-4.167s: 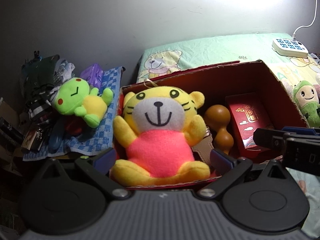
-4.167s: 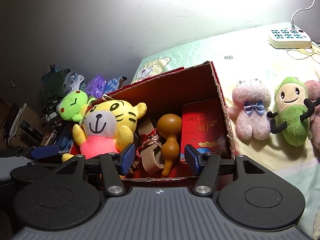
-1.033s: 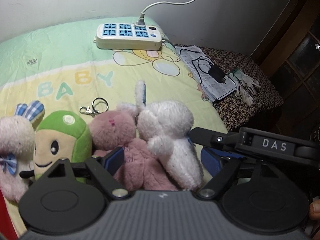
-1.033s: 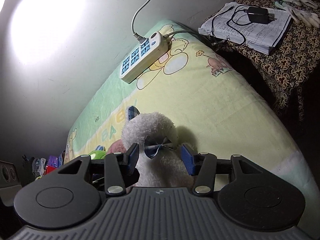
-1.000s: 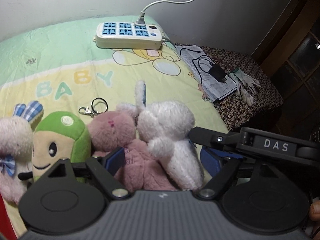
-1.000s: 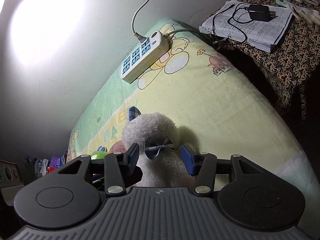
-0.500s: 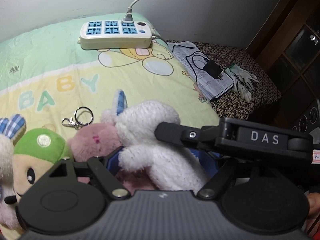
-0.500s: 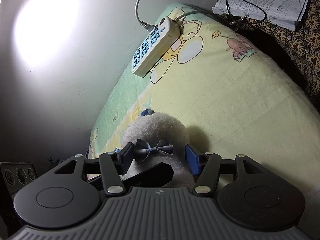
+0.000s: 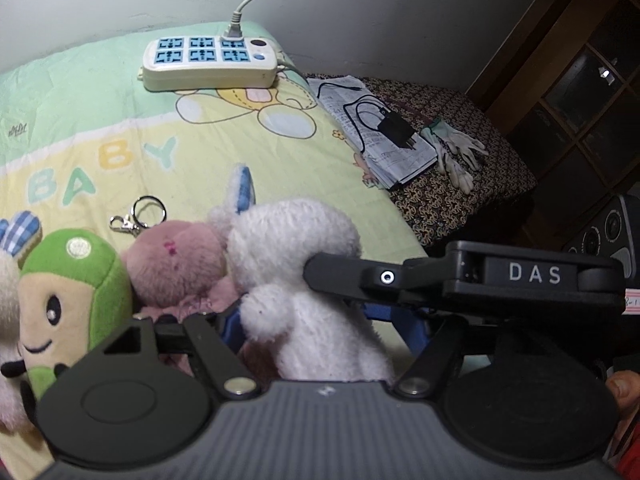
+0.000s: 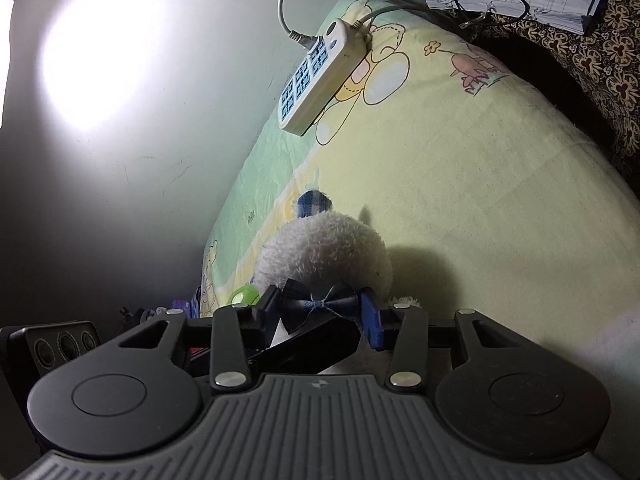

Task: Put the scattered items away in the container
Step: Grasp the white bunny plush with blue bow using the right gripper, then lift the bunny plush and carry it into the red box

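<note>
Since a sec ago both grippers' jaws have been closing on the white plush bunny (image 9: 296, 276): left gripper (image 9: 320, 326) now clamps its body, right gripper (image 10: 318, 314) pinches its neck at the dark bow tie (image 10: 318, 304). Bunny sits on the baby-print bedsheet (image 9: 208, 148), pressed vs. the pink plush (image 9: 176, 264), w/ the green plush (image 9: 68, 292) next along; the container isn't in view.

The white plush (image 9: 296, 280) fills the gap between both pairs of jaws, and the right gripper (image 9: 400, 284) crosses just in front of the left one, blocking that side. Left of the jaws the pink plush (image 9: 176, 260) and green plush (image 9: 72, 292) crowd close. Ahead, bare blanket (image 9: 200, 152) lies open up to the power strip (image 9: 210, 60), save a keyring (image 9: 140, 216).
</note>
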### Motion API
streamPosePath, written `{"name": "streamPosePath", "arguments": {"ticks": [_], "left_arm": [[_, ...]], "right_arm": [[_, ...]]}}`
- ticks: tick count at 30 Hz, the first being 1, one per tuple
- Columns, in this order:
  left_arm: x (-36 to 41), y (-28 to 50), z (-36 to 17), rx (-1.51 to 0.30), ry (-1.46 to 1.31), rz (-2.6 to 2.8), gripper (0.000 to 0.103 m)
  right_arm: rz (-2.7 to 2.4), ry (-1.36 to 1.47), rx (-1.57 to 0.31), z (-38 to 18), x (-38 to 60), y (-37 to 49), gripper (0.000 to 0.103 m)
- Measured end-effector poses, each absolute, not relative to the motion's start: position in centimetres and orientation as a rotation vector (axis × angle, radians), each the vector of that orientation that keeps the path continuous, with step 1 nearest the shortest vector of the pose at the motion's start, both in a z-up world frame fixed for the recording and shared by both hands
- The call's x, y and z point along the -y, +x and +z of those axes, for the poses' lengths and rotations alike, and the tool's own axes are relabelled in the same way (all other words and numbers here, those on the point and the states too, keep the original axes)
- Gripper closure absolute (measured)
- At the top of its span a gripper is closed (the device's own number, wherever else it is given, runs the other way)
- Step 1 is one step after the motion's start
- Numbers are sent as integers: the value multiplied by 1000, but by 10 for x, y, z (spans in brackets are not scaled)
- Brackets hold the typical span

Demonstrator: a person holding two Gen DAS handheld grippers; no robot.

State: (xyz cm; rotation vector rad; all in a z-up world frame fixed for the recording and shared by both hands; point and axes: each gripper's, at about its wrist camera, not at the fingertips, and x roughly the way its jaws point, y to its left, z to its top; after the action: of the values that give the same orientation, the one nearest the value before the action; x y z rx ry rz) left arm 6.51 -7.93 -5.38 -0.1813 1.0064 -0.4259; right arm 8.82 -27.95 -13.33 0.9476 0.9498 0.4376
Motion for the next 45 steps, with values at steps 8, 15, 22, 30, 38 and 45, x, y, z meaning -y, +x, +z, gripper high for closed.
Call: {"name": "streamPosePath", "arguments": {"ticks": [8, 15, 22, 30, 38, 45], "left_arm": [[76, 26, -40, -993, -160, -440, 29], [62, -13, -32, -1003, -153, -413, 29], [41, -46, -34, -1009, -155, -363, 29], [4, -85, -31, -993, -189, -337, 29], [-41, -120, -21, -977, -155, -388, 29], [-89, -152, -17, -976, -117, -424, 29]], "right_arm": [[451, 923, -965, -119, 269, 54, 58], [492, 858, -990, -109, 247, 28, 58], [542, 768, -1025, -107, 215, 9, 58], [577, 699, -1043, -100, 177, -13, 58], [568, 672, -1047, -89, 129, -41, 59], [567, 662, -1059, -85, 76, -68, 59]]}}
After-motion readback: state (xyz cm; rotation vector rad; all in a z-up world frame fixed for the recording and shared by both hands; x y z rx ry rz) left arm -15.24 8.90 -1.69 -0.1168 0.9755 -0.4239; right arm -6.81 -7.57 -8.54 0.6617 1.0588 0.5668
